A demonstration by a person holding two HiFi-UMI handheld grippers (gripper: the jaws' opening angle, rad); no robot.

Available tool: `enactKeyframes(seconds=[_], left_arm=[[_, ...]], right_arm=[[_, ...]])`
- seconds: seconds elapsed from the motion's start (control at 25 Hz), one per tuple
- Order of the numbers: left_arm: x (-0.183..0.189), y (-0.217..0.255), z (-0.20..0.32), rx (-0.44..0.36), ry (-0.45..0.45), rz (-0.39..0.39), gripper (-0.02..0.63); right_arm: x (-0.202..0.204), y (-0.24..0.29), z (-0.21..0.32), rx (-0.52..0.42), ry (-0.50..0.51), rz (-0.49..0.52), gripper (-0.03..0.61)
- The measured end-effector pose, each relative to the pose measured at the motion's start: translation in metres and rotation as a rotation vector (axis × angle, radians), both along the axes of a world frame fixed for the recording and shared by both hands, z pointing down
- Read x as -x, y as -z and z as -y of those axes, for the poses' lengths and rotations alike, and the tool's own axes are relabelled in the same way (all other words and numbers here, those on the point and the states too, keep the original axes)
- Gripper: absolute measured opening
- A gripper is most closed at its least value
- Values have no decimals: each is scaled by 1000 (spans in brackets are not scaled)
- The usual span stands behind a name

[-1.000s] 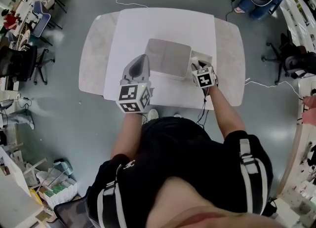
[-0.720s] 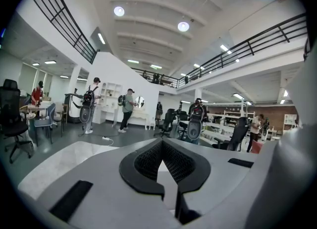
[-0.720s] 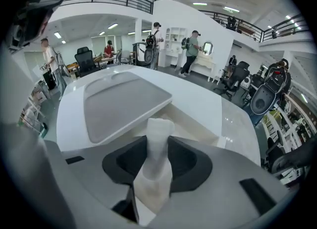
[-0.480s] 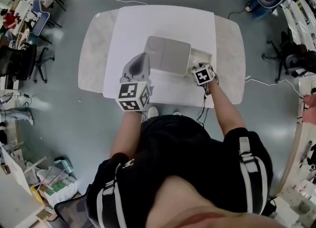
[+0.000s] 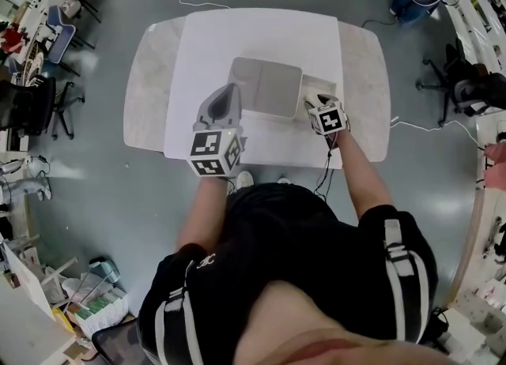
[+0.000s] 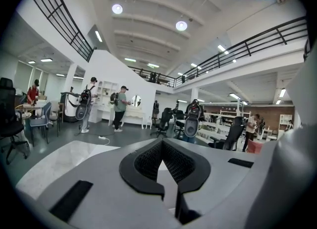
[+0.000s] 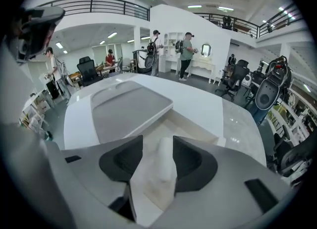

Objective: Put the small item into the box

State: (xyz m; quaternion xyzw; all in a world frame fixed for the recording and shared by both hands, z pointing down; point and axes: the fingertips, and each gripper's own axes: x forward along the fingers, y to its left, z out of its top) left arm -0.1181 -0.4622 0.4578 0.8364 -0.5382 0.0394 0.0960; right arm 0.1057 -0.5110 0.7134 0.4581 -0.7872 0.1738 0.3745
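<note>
A shallow box stands on the white mat, its grey lid (image 5: 266,87) (image 7: 130,108) folded open to the left of the pale tray (image 5: 322,85) (image 7: 195,124). My right gripper (image 5: 315,103) (image 7: 157,146) hangs over the tray's near edge. Its jaws are opening, and a small white item (image 7: 166,166) lies between them beside the right pad, with a gap on the left. My left gripper (image 5: 224,96) (image 6: 161,146) is raised above the mat near the lid's left corner. It is shut, with nothing in it.
The white mat (image 5: 237,35) covers the middle of a pale marble table (image 5: 150,79), and the person stands at its near edge. Office chairs, cables and workbenches ring the table on the grey floor. People stand far off by a white counter (image 6: 124,116).
The right gripper stays over the tray, shifted only slightly. The left gripper keeps its place by the lid.
</note>
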Motion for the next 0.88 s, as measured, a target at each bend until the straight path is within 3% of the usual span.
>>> enactKeyframes(seconds=[0.08, 0.16, 0.28, 0.72, 0.88], left_arm=[[0, 0, 0, -5, -16, -9, 5], [-6, 1, 1, -10, -34, -17, 5], [-19, 2, 2, -17, -69, -24, 5], [-75, 16, 7, -53, -210, -53, 5], [-99, 16, 9, -65, -270, -44, 5]], right_arm=[[7, 20, 0, -68, -2, 39, 161], [6, 44, 1, -172, -31, 79, 75], [-3, 82, 0, -322, -96, 140, 23], [-34, 234, -42, -718, -302, 319, 12], [-49, 277, -59, -818, -387, 370, 12]])
